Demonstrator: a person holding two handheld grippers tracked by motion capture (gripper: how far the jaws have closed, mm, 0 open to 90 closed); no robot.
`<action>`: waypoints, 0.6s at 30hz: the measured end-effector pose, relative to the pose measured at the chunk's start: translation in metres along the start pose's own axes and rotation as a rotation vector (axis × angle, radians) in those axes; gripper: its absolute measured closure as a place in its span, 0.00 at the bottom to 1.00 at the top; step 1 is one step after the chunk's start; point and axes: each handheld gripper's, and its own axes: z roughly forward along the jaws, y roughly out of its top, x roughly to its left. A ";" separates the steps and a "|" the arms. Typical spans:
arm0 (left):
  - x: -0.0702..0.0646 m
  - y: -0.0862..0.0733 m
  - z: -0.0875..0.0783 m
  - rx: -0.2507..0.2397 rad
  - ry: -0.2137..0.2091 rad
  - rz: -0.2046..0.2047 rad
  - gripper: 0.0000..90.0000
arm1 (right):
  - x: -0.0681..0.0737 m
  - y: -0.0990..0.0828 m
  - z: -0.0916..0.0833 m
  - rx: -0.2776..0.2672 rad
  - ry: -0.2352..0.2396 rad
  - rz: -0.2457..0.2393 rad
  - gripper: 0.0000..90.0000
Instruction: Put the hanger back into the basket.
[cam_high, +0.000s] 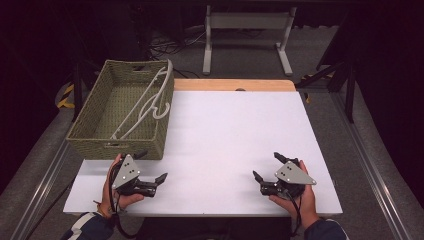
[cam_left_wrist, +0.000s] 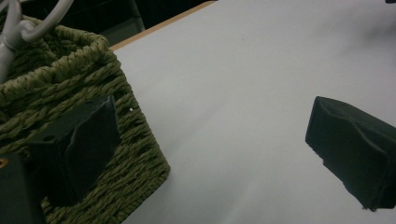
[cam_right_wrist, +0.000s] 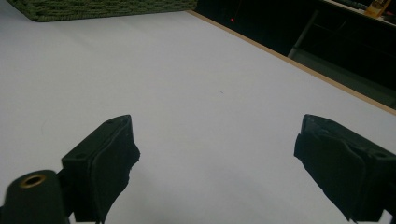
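Overhead, a woven basket (cam_high: 120, 112) is seen at the far-left corner of the white tabletop (cam_high: 225, 140), w/ white hangers (cam_high: 145, 102) leaned inside along its right wall. Left gripper (cam_high: 150, 172) is held near the near-left edge, just beside the basket's front wall, jaws apart. Right gripper (cam_high: 267, 167) is held near the near-right edge, jaws apart, well apart from the left.

Left gripper view: jaws spread wide; basket (cam_left_wrist: 70, 93) corner sits behind one jaw, hanger hooks (cam_left_wrist: 18, 28) above its rim.

Right gripper view: jaws wide apart over bare tabletop (cam_right_wrist: 187, 84); basket (cam_right_wrist: 93, 9) far off.
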 end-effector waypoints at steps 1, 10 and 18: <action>0.000 0.000 0.000 0.003 0.001 0.008 0.04 | 0.000 -0.001 -0.001 -0.001 -0.001 0.002 0.13; 0.000 0.001 -0.002 0.002 0.009 0.009 0.04 | -0.002 -0.002 -0.005 -0.012 -0.012 0.010 0.14; -0.001 0.001 -0.002 -0.001 0.002 -0.002 0.04 | 0.001 -0.001 -0.007 -0.011 -0.018 0.012 0.14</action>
